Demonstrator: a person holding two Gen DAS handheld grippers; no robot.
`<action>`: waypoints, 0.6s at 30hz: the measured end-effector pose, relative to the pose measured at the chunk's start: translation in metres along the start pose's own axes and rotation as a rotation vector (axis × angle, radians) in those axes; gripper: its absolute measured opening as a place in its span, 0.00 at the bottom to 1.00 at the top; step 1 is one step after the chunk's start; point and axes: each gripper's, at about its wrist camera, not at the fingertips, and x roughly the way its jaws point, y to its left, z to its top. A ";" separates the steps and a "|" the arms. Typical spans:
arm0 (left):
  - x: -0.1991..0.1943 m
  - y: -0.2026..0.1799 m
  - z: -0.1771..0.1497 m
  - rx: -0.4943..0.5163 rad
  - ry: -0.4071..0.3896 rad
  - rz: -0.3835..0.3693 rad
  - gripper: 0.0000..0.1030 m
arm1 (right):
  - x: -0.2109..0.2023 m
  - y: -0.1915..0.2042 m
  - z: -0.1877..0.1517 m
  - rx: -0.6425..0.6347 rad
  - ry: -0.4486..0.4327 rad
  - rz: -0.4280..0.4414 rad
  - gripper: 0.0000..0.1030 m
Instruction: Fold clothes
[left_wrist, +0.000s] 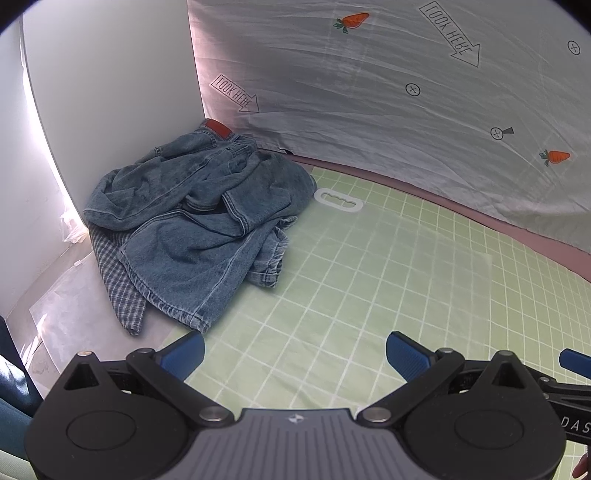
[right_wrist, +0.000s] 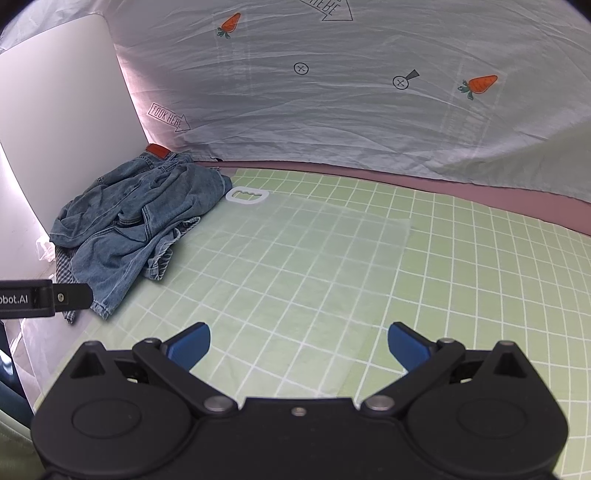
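Nearest in each wrist view, a claw is seen with its blue pads spread wide and nothing between them: the left claw (left_wrist: 294, 354) and the right claw (right_wrist: 298, 345) are both held over the green gridded sheet (left_wrist: 388, 295), empty. A translucent plastic bag (right_wrist: 314, 258) is laid flat on that sheet ahead of the right claw, its white handle (right_wrist: 245, 195) at the far left corner, just beside the clothes. Further off, at the far left, the crumpled jeans (left_wrist: 199, 225) are heaped against the white side panel (left_wrist: 107, 92), with a checked garment (left_wrist: 118, 280) partly trapped beneath them and only its near edge exposed. Behind everything a printed grey cloth (right_wrist: 332, 110) is hung as a backdrop. No fold appears to have been started. Several risks can be judged from here. Because the two garments are tangled, both may be lifted together if the denim is pinched at a deep crease, so a single outer hem or the waistband near the red patch (left_wrist: 218, 129) would be the safer hold. The bag's handle could be caught and the bag dragged along if the heap is pulled to the right across it. The loose green sheet could also be pinched with the cloth if a claw is pressed down too far.
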 end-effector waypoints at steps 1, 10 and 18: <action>0.000 0.000 0.000 0.000 0.000 0.000 1.00 | 0.000 0.000 0.000 0.000 0.001 0.000 1.00; 0.002 -0.001 -0.002 0.005 0.005 -0.001 1.00 | 0.002 -0.001 -0.001 0.003 0.006 -0.003 1.00; 0.002 -0.005 -0.003 0.012 0.009 -0.003 1.00 | 0.003 -0.002 -0.001 0.008 0.010 -0.002 1.00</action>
